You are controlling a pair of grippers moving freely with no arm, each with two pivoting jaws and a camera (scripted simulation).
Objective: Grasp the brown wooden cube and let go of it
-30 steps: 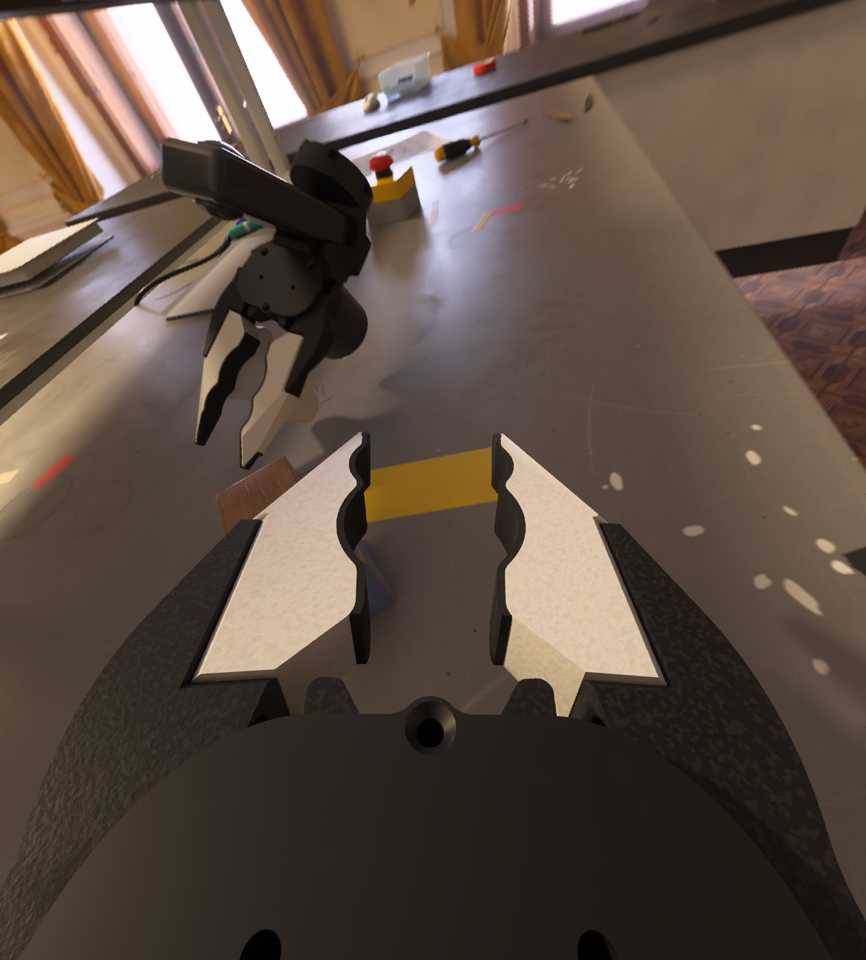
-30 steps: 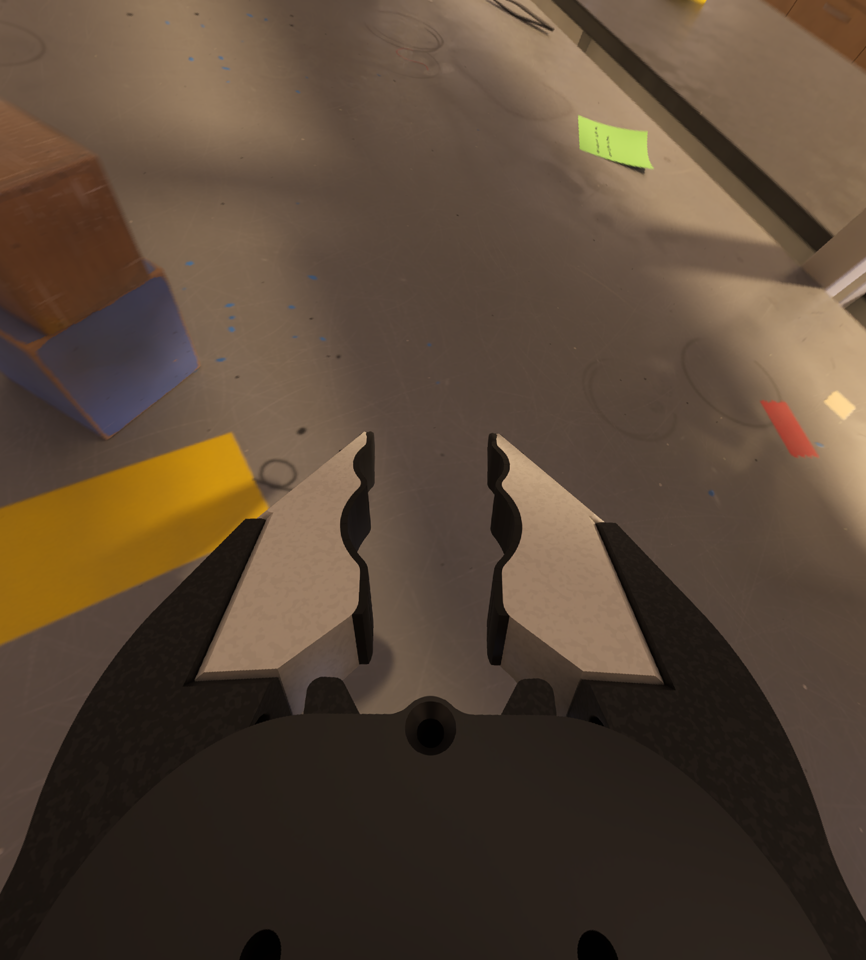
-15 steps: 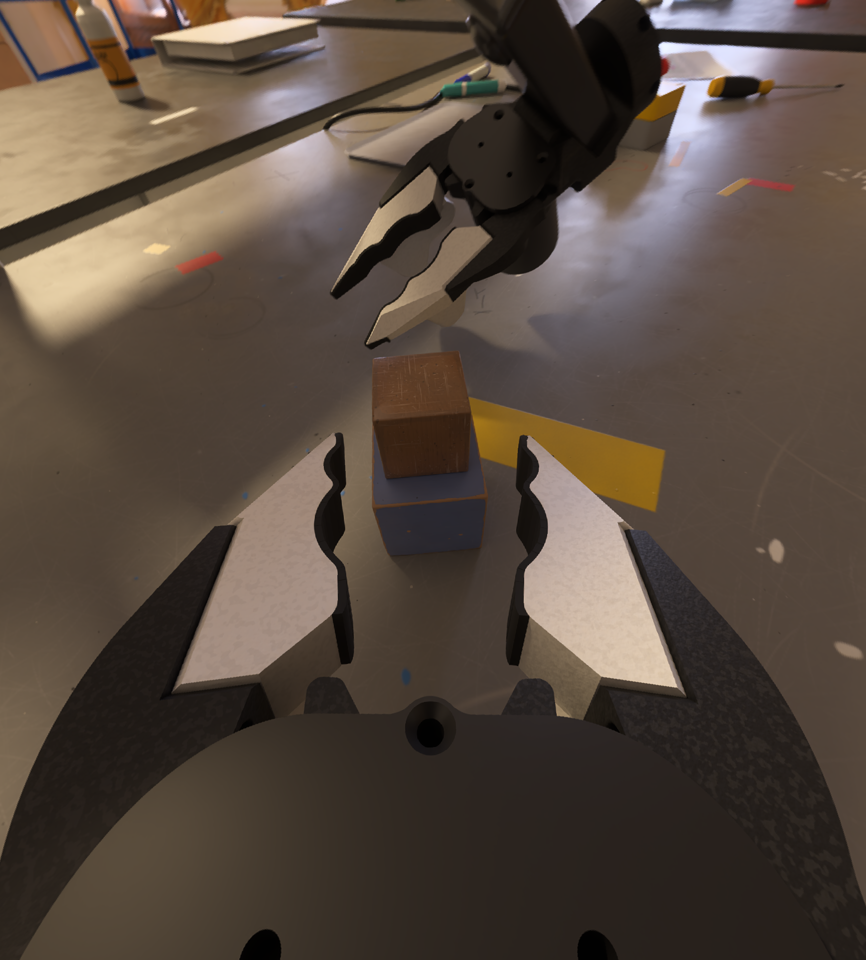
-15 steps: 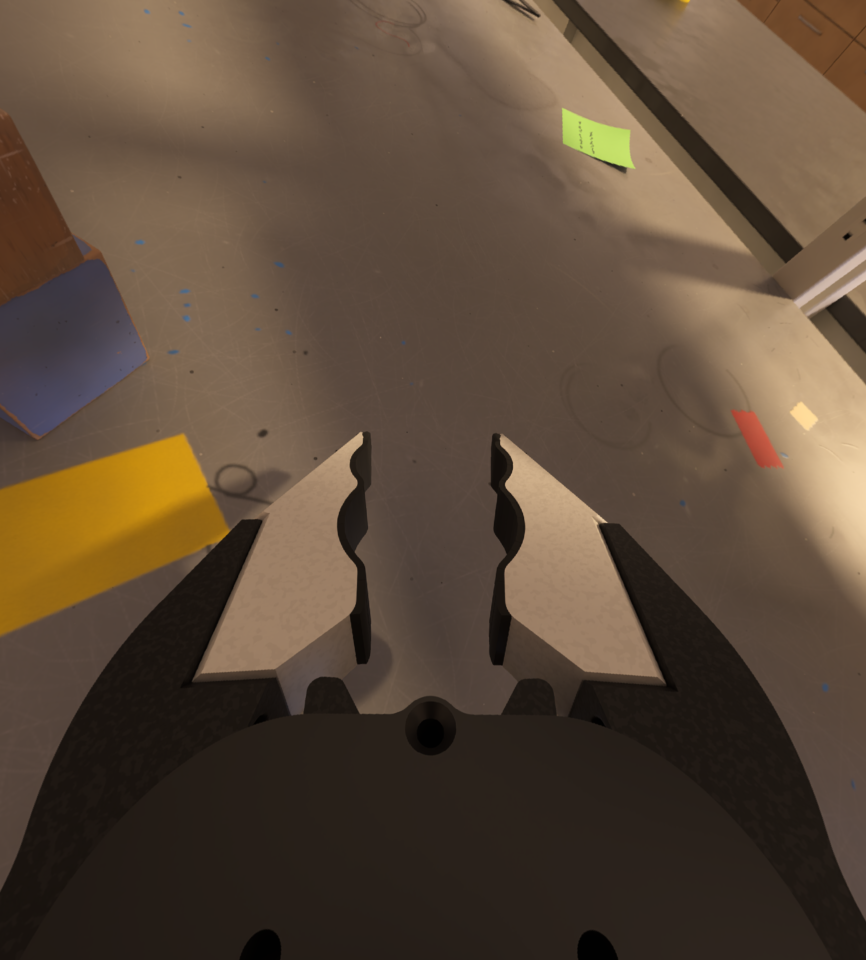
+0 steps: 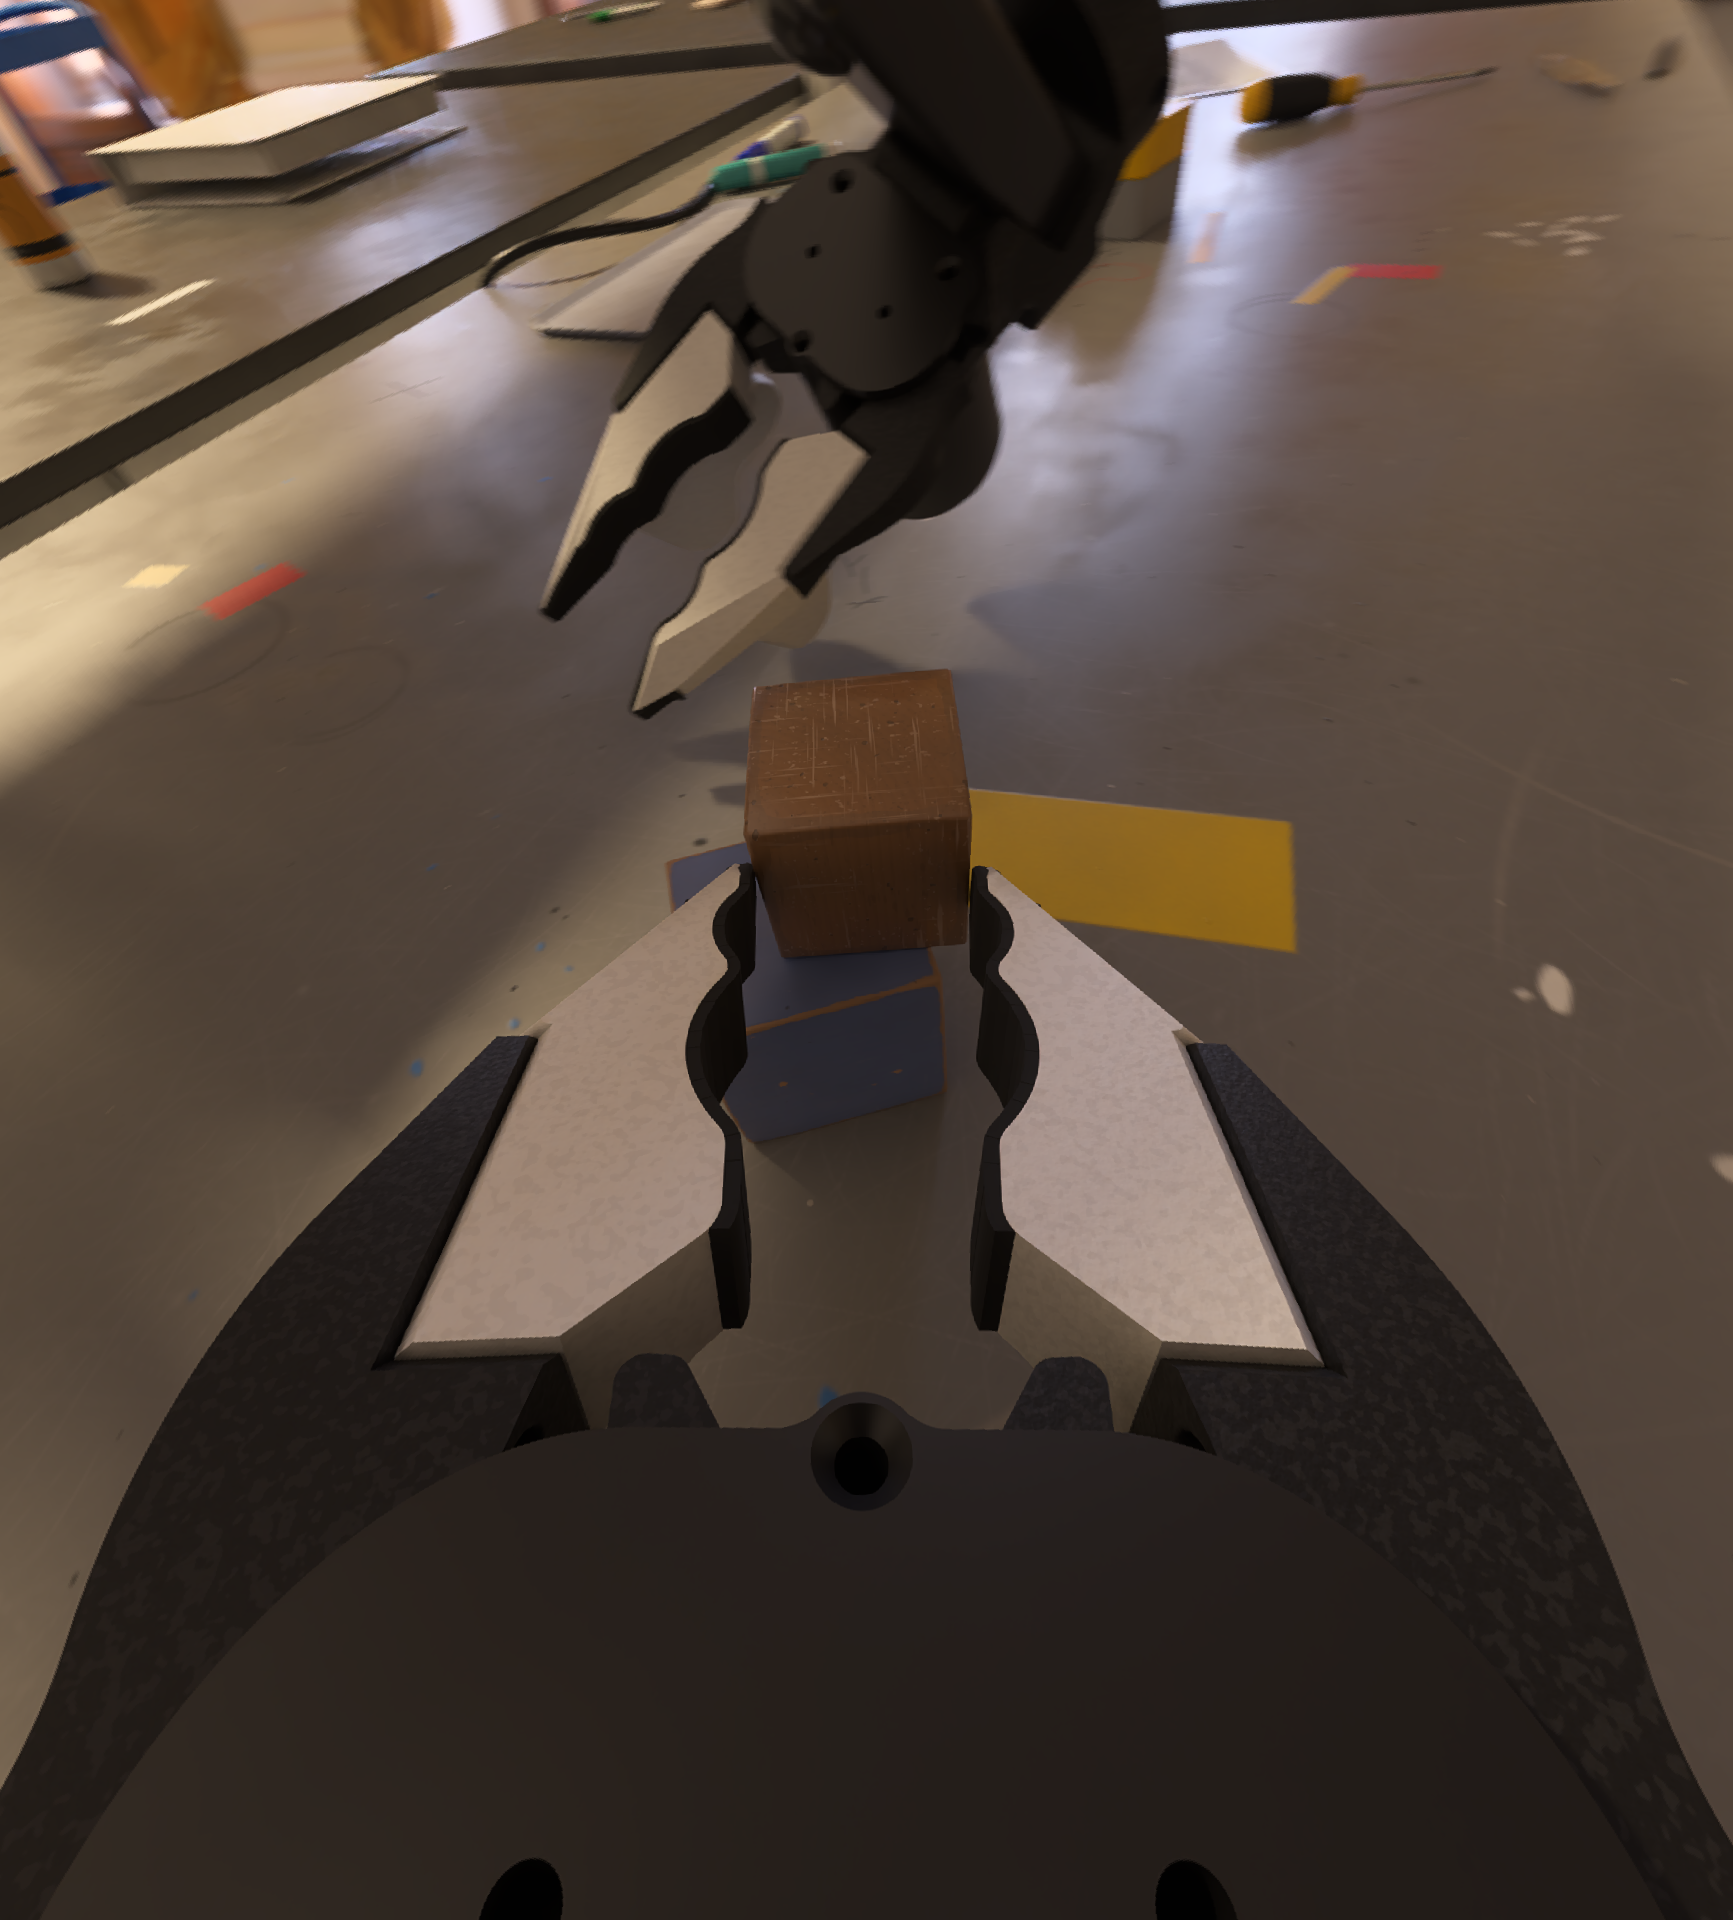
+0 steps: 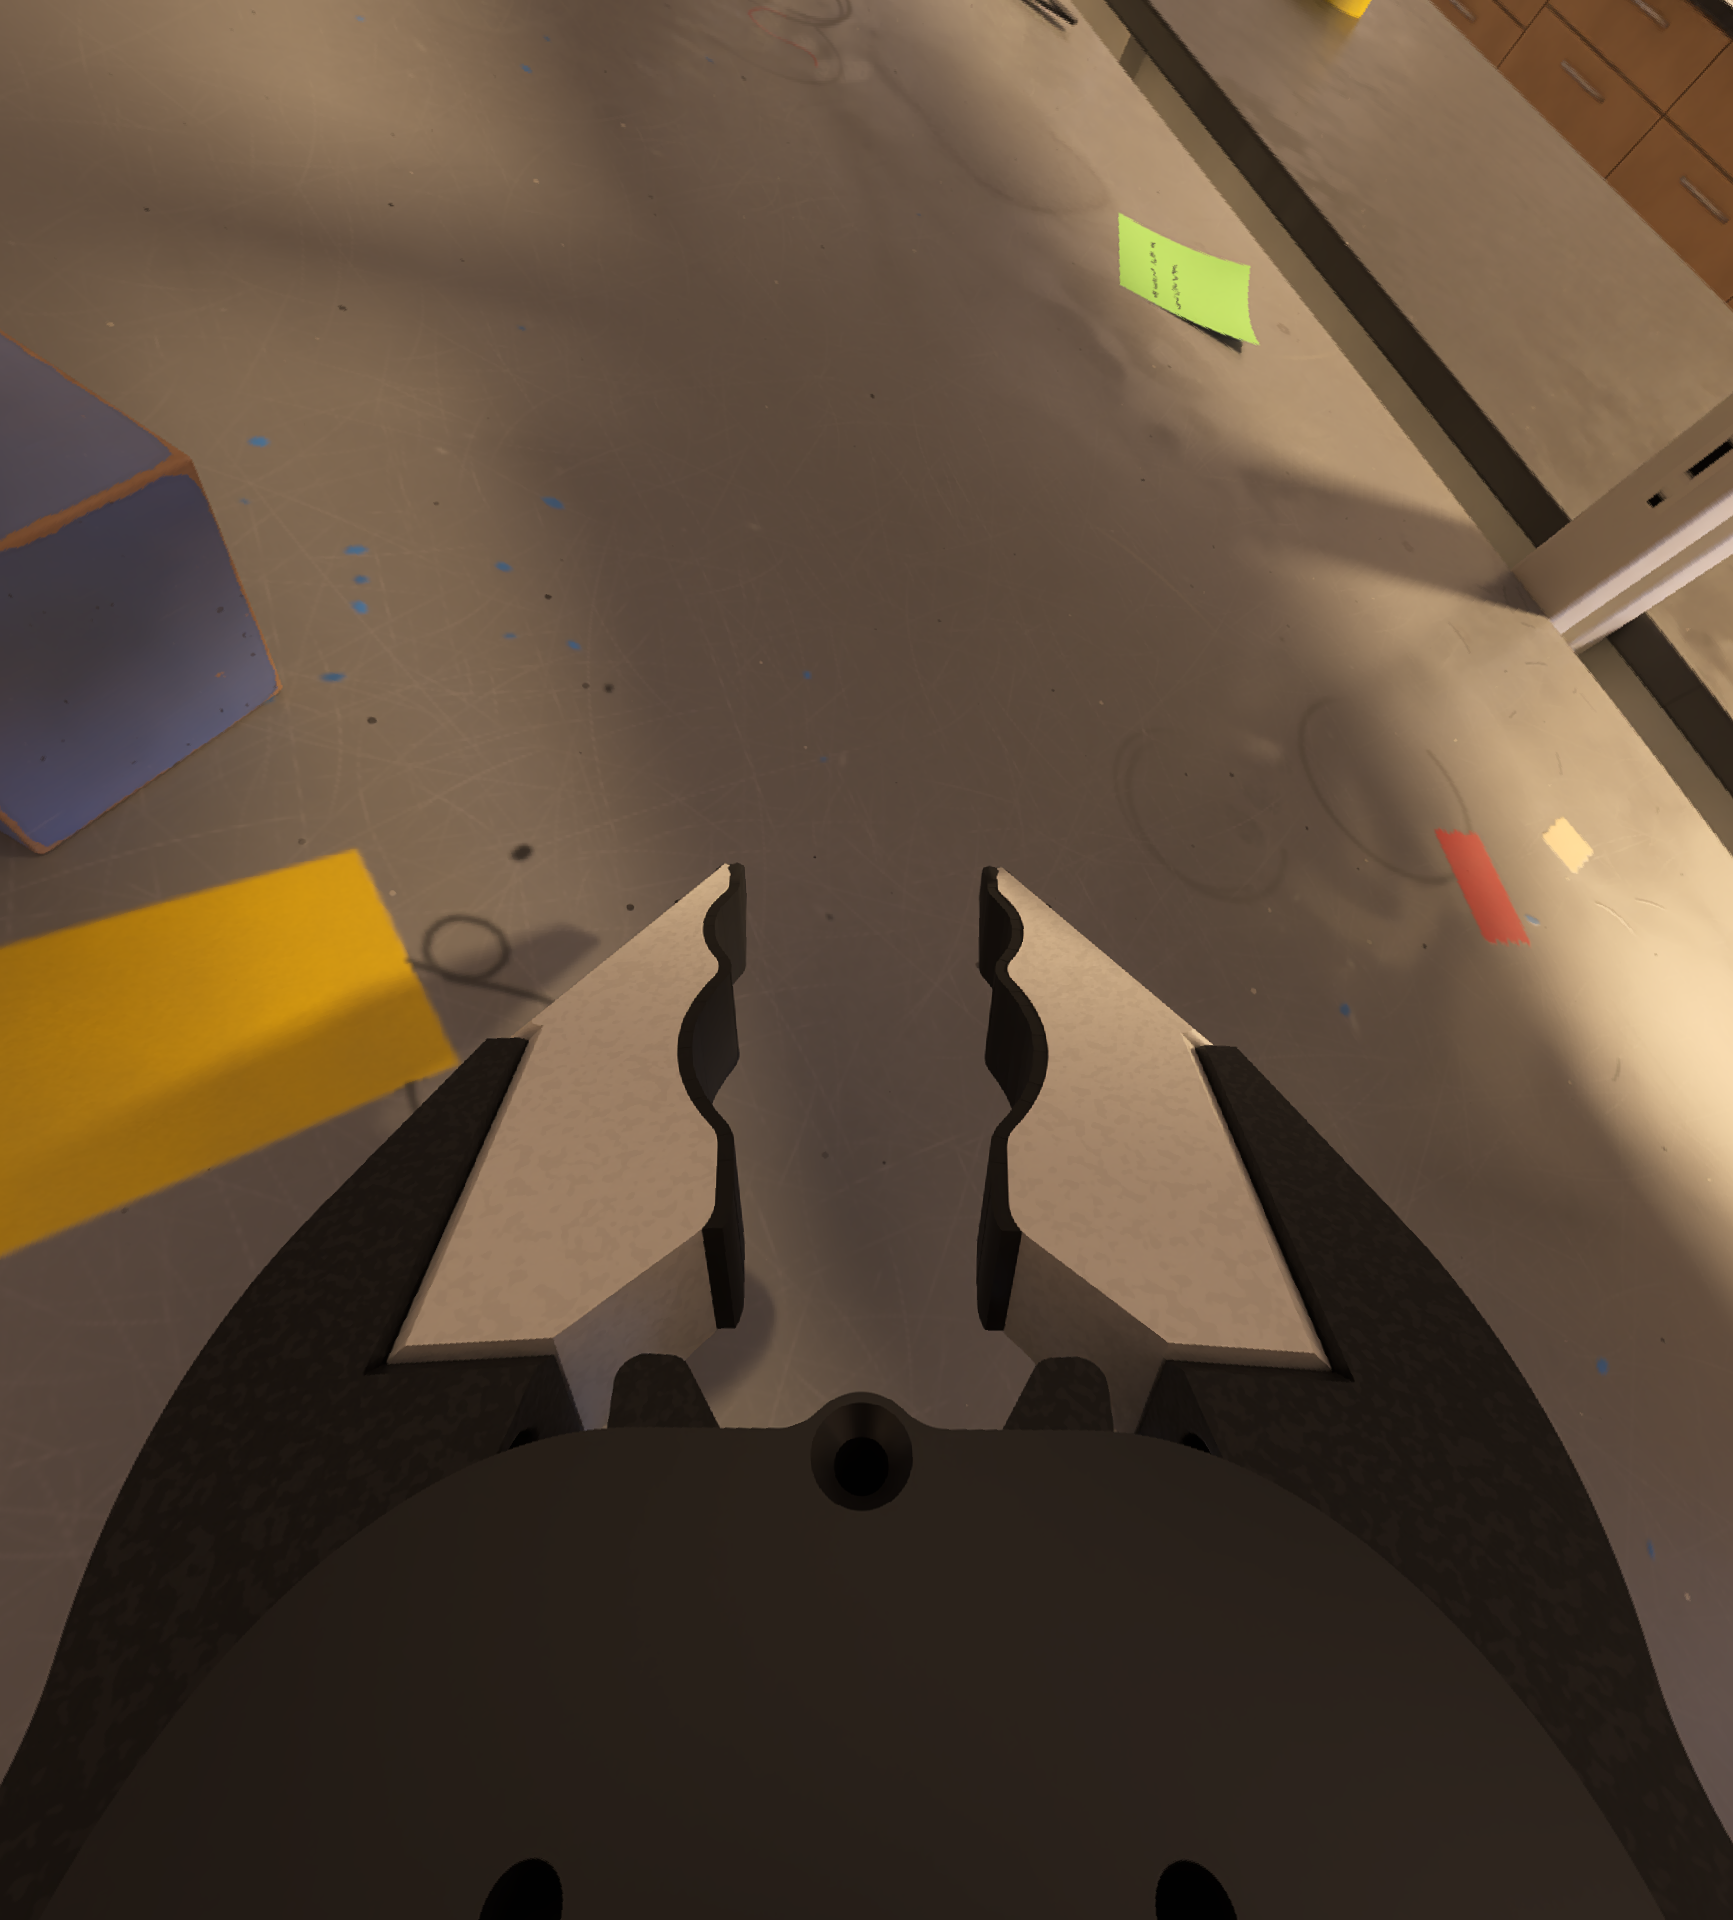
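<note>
The brown wooden cube [image 5: 857,810] sits on top of a blue block [image 5: 841,1049], and the blue block sits on the grey table [image 5: 1413,1091]. The cube is turned a little, so its corners do not line up with the block under it.

The left gripper [image 5: 857,883] comes in low from the side. Its fingers [image 5: 623,1101] are one on each side of the cube, with the tips right at the cube's side faces. The gap between them is just as wide as the cube. They look like they are touching it or almost touching it, but I cannot tell if they are squeezing yet. It is held level with the cube and not the block, so I think only the cube will be picked.

The right gripper [image 6: 860,873] hangs just past the cube, tipped down at the bare table. Its fingers [image 6: 581,1122] are partly apart and hold nothing. It looks like it is waiting out of the way.

A flat yellow strip [image 5: 1142,868] lies on the table just beside the block. A green paper note [image 6: 1189,275] lies far off.

I think the next job is to close tight on the cube.
</note>
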